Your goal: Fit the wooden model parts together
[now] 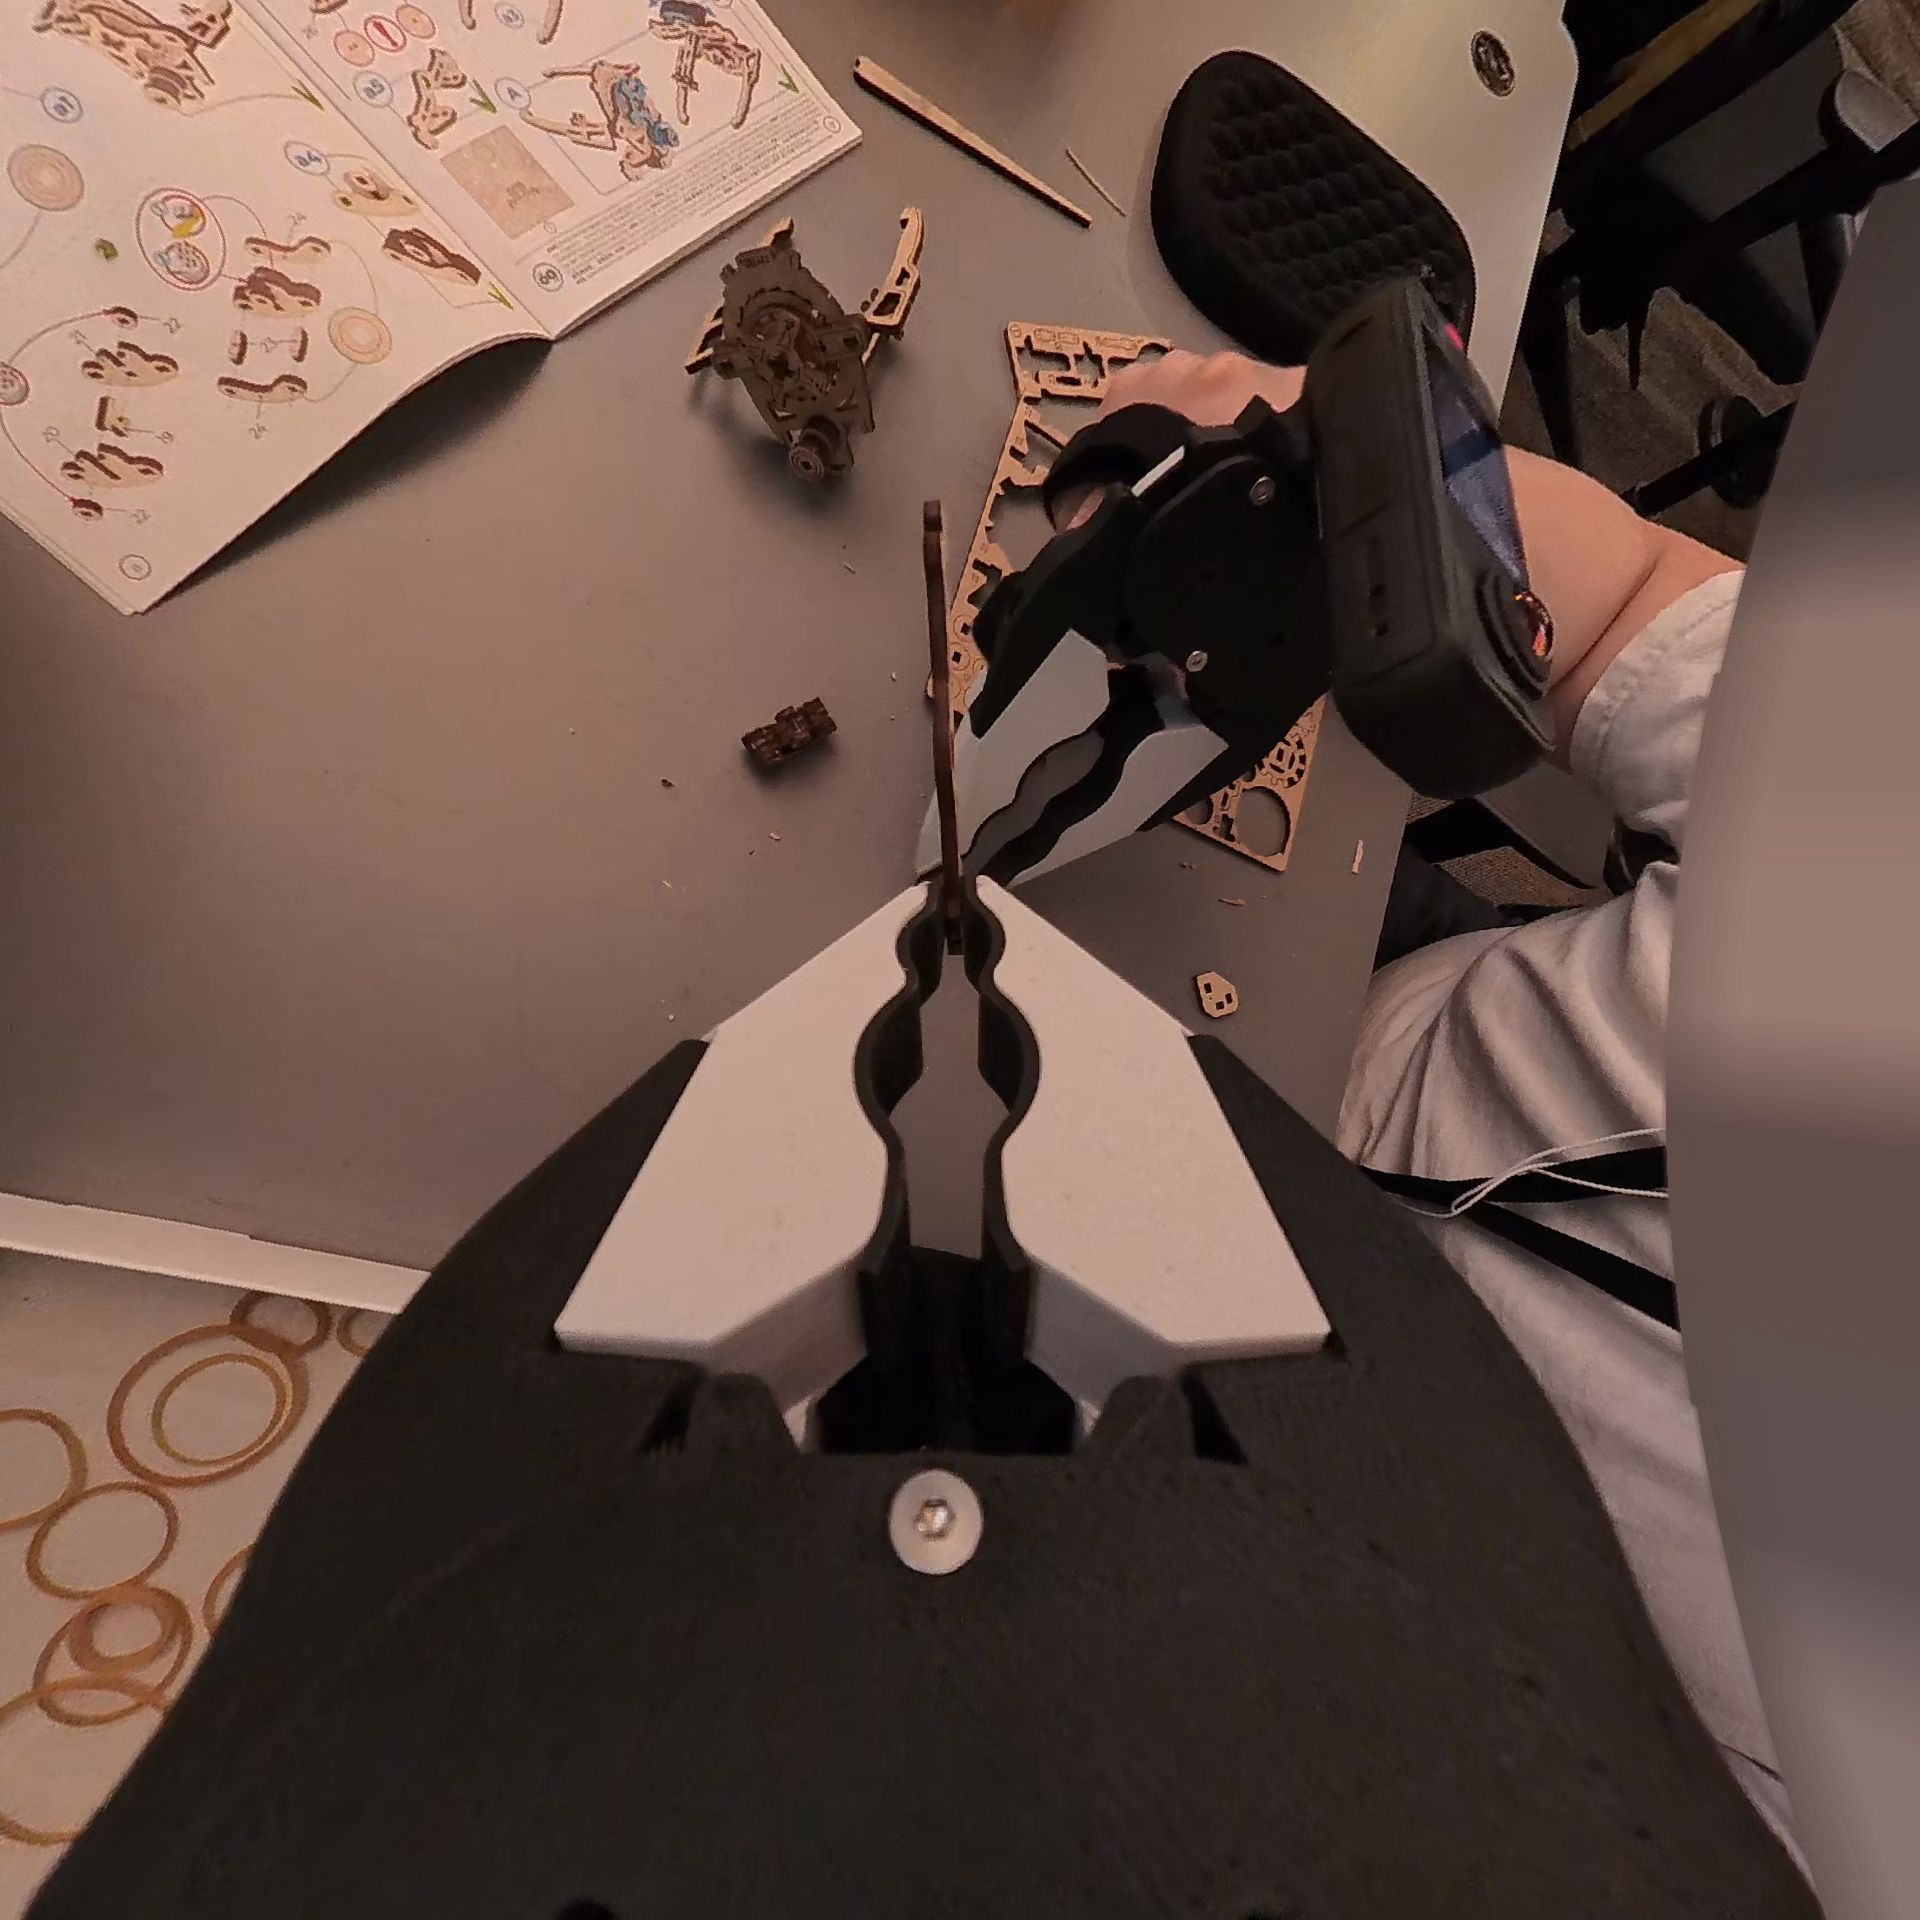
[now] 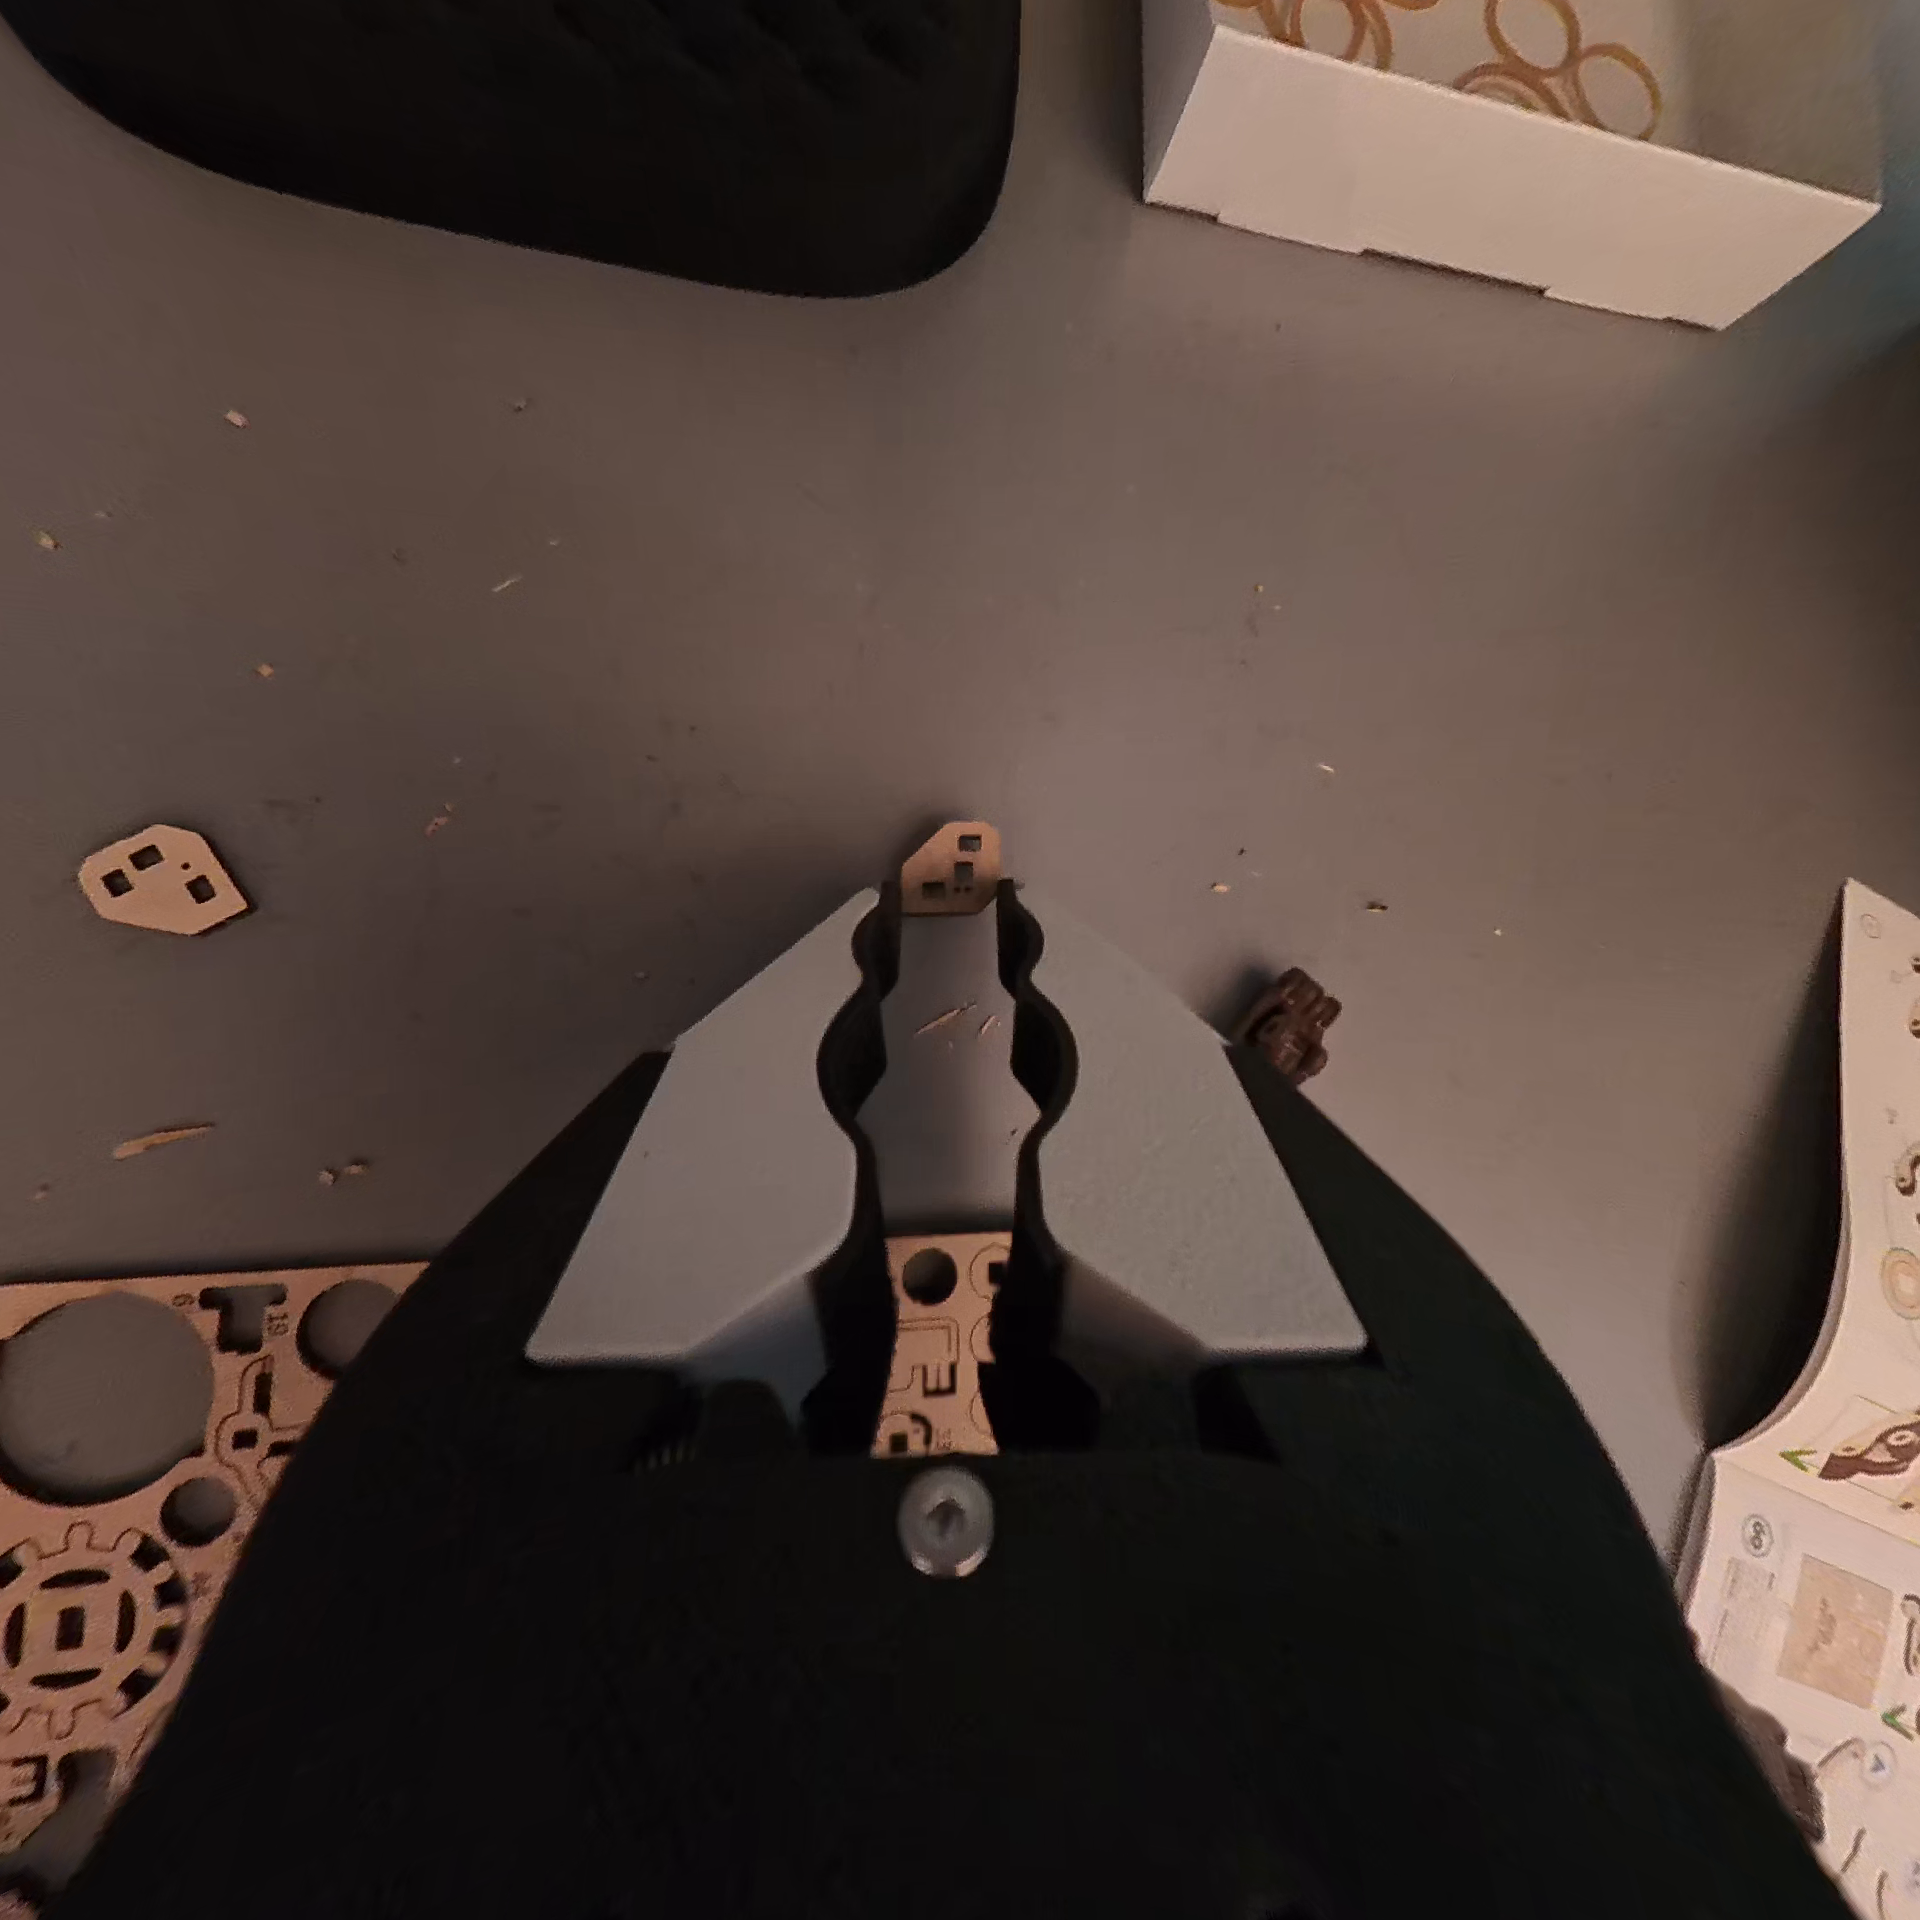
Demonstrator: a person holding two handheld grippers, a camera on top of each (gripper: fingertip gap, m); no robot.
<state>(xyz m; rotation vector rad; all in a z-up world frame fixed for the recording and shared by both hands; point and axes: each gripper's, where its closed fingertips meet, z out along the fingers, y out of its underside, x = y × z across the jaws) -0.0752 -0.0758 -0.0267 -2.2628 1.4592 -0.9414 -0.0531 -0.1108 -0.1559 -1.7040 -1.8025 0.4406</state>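
My left gripper (image 1: pixel 951 896) is shut on a thin dark wooden strip (image 1: pixel 938 665), seen edge-on and pointing away from me above the grey table (image 1: pixel 416 831). My right gripper (image 2: pixel 951 896) is shut on a small pale wooden plate with cut-out holes (image 2: pixel 956 864). In the left wrist view the right gripper (image 1: pixel 982 857) comes in from the right, its tips next to the strip just ahead of my left fingertips. A partly built dark wooden model (image 1: pixel 800 353) stands farther back on the table.
A small dark wooden part (image 1: pixel 790 732) (image 2: pixel 1288 1023) and a second pale plate (image 1: pixel 1216 992) (image 2: pixel 161 878) lie loose. A laser-cut sheet (image 1: pixel 1039 416) (image 2: pixel 104 1382), an open instruction booklet (image 1: pixel 312 260) (image 2: pixel 1818 1558), a wooden stick (image 1: pixel 966 140), a black mesh pad (image 1: pixel 1299 208) and a white box (image 2: pixel 1507 208) surround them. The grippers' ends are close to 15 cm from one another. My right gripper's tips are some 15 cm from the partly built dark wooden model (image 1: pixel 800 353).
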